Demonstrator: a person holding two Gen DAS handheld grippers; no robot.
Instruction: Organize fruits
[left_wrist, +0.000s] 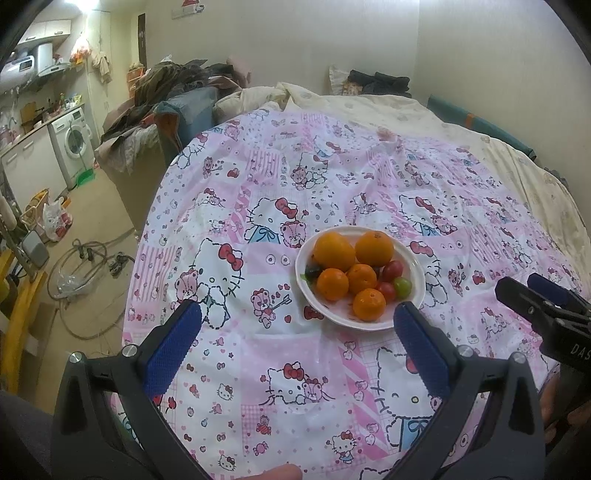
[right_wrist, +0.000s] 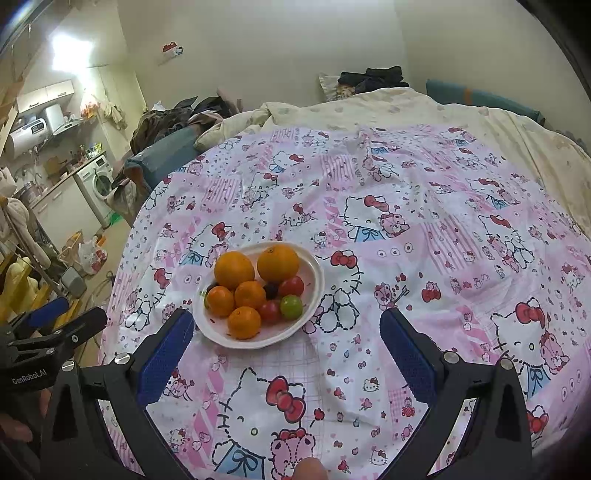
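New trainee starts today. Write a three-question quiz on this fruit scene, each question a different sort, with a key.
1. True or false: the white plate holds five orange citrus fruits.
2. Multiple choice: the green grape lies beside A) a red tomato, B) a banana, C) a knife.
3. Fill in: the jaws of the left gripper and the right gripper stand ____.

Key: 1 true; 2 A; 3 open, both empty.

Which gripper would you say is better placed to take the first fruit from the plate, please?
Probably the left gripper. Both are open and short of the plate, but in its view the plate lies nearly between the fingers, with the near orange just ahead. From the right gripper the plate sits off to the left.
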